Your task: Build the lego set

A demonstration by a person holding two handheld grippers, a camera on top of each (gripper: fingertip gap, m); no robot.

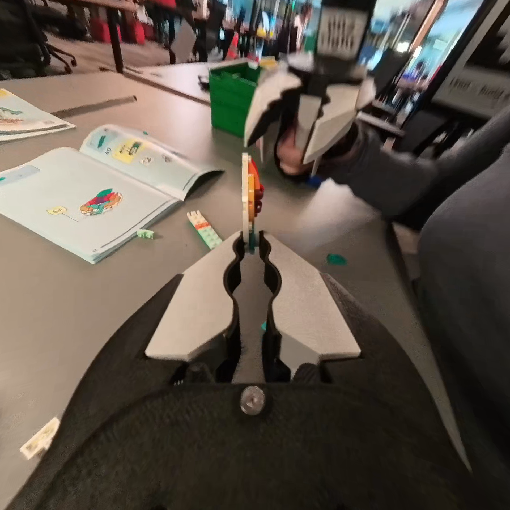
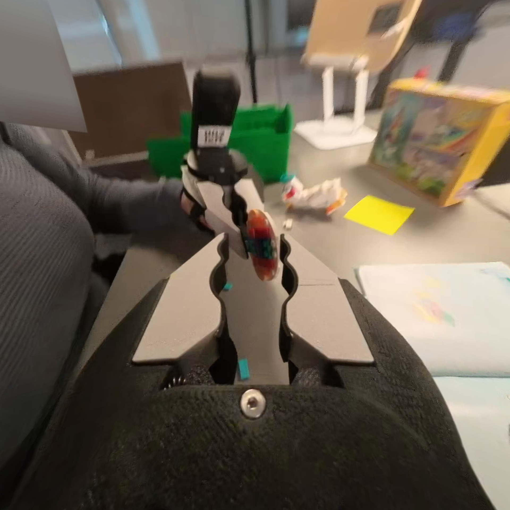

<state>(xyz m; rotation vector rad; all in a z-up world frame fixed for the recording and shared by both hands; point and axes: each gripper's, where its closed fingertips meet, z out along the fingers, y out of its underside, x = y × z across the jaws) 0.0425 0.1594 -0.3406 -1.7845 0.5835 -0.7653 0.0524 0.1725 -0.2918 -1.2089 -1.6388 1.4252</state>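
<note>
Left wrist view shows the left gripper (image 1: 251, 239) clamped on the lower edge of a thin lego assembly (image 1: 249, 193), a flat oval of white plate with orange and red bricks on one face, standing upright, edge-on, above the tips. Its grey fingers (image 1: 204, 300) are smooth plastic with wavy black inner edges, set in a rough black body. Beyond the assembly, the right gripper (image 1: 287, 154) hangs tips down with its jaws apart, empty. Left of the tongs lies an open paper instruction booklet (image 1: 91, 198) with colour pictures; a studded white and mint strip (image 1: 205, 230) lies just beside the tips. Behind stands a green studded box (image 1: 231, 99). Right wrist view shows a glossy yellow cardboard set box (image 2: 438, 143) and a yellow paper square (image 2: 379, 214) to the right, both blurred, writing unreadable.
</note>
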